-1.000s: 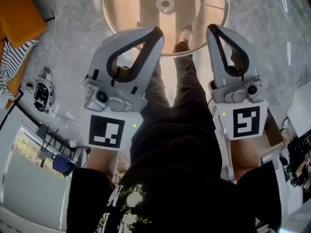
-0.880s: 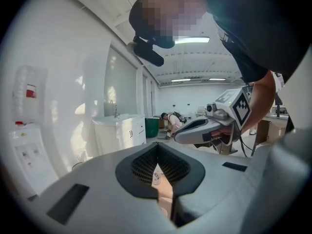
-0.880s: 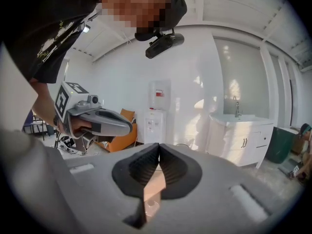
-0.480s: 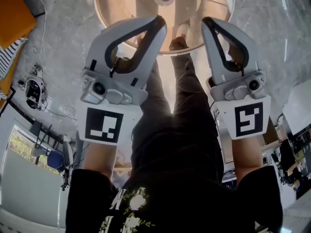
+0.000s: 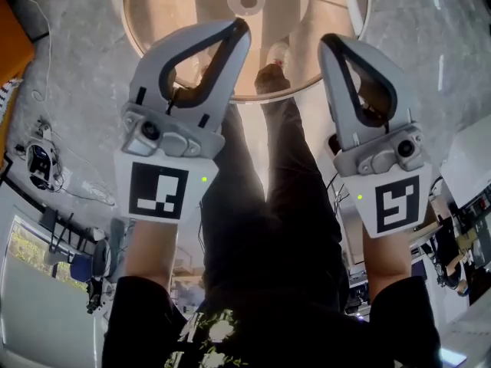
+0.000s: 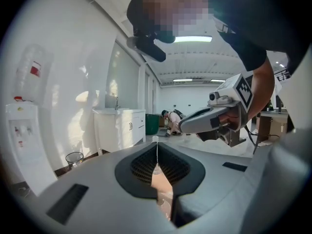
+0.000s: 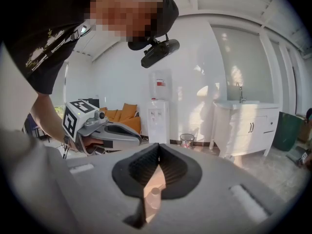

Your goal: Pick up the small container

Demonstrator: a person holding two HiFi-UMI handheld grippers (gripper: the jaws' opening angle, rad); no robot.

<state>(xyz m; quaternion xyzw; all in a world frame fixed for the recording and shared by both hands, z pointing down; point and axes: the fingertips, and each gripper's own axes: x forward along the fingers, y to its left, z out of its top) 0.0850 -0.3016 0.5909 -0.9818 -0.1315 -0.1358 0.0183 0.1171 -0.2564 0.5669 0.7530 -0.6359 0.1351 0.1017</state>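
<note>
Seen from the head, the small container (image 5: 248, 0) stands at the middle of the round tabletop (image 5: 153, 14), apart from both tools. The left hand-held gripper (image 5: 242, 26) and the right hand-held gripper (image 5: 328, 41) are held side by side, tips showing against the tabletop's near edge, above the person's legs (image 5: 261, 205). The gripper views add what the head view cannot: on each, the ribbed pads meet at the tip, closed on nothing. The right gripper view also shows a small pale cylinder on tan wood through the gap beneath its pads, plus a water dispenser (image 7: 158, 106) and a white sink cabinet (image 7: 246, 126).
</note>
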